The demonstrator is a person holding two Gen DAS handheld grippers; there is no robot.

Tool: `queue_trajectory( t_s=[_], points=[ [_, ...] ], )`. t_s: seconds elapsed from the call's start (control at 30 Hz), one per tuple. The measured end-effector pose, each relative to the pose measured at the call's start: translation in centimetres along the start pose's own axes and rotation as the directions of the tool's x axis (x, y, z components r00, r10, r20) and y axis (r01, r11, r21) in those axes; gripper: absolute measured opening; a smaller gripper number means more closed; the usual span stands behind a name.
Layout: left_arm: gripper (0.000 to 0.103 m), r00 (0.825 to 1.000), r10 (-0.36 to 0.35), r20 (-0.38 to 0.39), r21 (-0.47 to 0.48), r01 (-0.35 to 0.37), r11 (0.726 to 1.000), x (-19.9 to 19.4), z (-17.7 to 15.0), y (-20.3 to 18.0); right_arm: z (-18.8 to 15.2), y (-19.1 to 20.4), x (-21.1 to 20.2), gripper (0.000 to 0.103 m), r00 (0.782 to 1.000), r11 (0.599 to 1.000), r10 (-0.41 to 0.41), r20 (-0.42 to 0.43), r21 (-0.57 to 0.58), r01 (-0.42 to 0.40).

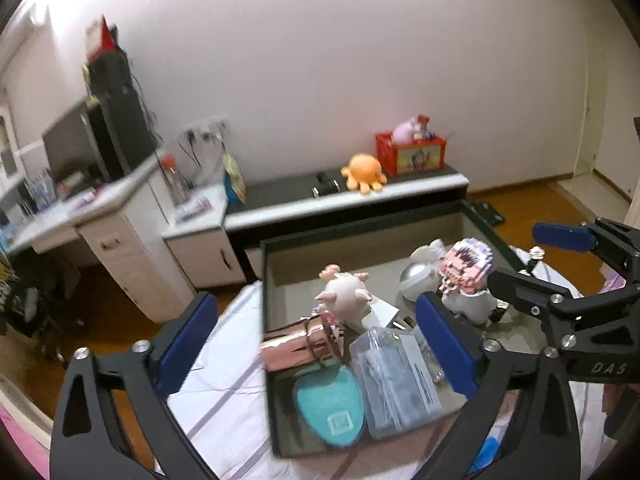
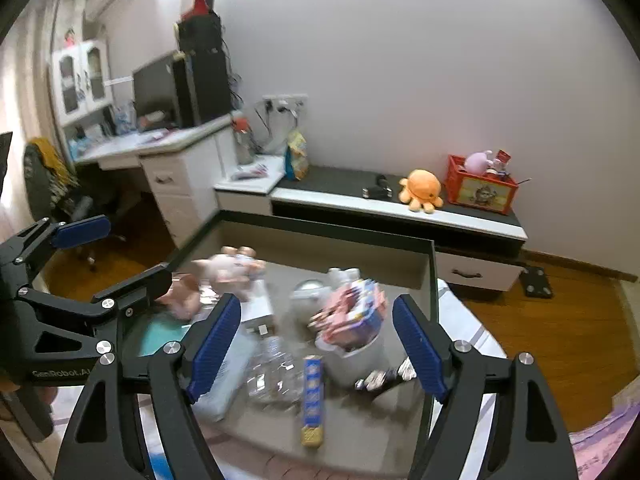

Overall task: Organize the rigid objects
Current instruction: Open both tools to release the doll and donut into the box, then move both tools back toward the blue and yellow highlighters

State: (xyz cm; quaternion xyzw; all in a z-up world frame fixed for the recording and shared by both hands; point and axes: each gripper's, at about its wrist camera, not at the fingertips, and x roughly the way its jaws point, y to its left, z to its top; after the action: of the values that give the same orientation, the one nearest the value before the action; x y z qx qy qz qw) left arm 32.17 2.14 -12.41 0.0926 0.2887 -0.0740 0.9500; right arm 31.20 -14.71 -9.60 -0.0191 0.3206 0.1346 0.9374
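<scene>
One dark-rimmed open box (image 1: pixel 472 210) sits on the bed, holding one teal oval case (image 1: pixel 330 408), one clear plastic box (image 1: pixel 396 384), one rose-gold cylinder (image 1: pixel 296 346) and one pale pig figurine (image 1: pixel 346 294) (blurred in the right wrist view). Left gripper (image 1: pixel 316 344) hovers over it with fingers spread wide, gripping nothing. Right gripper (image 2: pixel 316 344), at three o'clock, gapes equally empty above one blue-and-gold tube (image 2: pixel 313 396).

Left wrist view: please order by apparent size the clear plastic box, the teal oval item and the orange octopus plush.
1. clear plastic box
2. teal oval item
3. orange octopus plush, though it sits much farther away, so its true size is unsure.
</scene>
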Motion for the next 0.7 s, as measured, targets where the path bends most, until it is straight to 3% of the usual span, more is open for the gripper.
queue_trajectory(
  t_s=[0.13, 0.33, 0.37, 0.43, 0.7],
  points=[
    [0.103, 0.995, 0.031, 0.097, -0.014, -0.030, 0.999, -5.4, -0.9, -0.1, -0.8, 0.6, -3.5, 0.081, 0.999, 1.000, 0.019, 0.049, 0.010, -0.020],
    [0.103, 0.981, 0.062, 0.184, -0.041, -0.055, 0.998, -12.1, -3.6, -0.9, -3.0, 1.6, -9.3, 0.087, 0.989, 0.998, 0.049, 0.140, 0.020, -0.052],
    [0.103, 0.979, 0.065, 0.192, -0.047, -0.057, 0.997, -13.0, -4.1, -1.1, -3.3, 1.7, -10.2, 0.088, 0.987, 0.998, 0.056, 0.153, 0.021, -0.060],
    [0.103, 0.974, 0.066, 0.217, -0.059, -0.055, 0.997, -15.1, -5.5, -1.4, -4.5, 2.2, -12.0, 0.103, 0.982, 0.998, 0.046, 0.182, 0.023, -0.051],
    [0.103, 0.968, 0.084, 0.237, -0.116, -0.058, 0.992, -20.8, -10.8, -2.1, -9.1, 3.5, -17.4, 0.103, 0.965, 1.000, 0.017, 0.260, 0.019, -0.023]
  ],
)
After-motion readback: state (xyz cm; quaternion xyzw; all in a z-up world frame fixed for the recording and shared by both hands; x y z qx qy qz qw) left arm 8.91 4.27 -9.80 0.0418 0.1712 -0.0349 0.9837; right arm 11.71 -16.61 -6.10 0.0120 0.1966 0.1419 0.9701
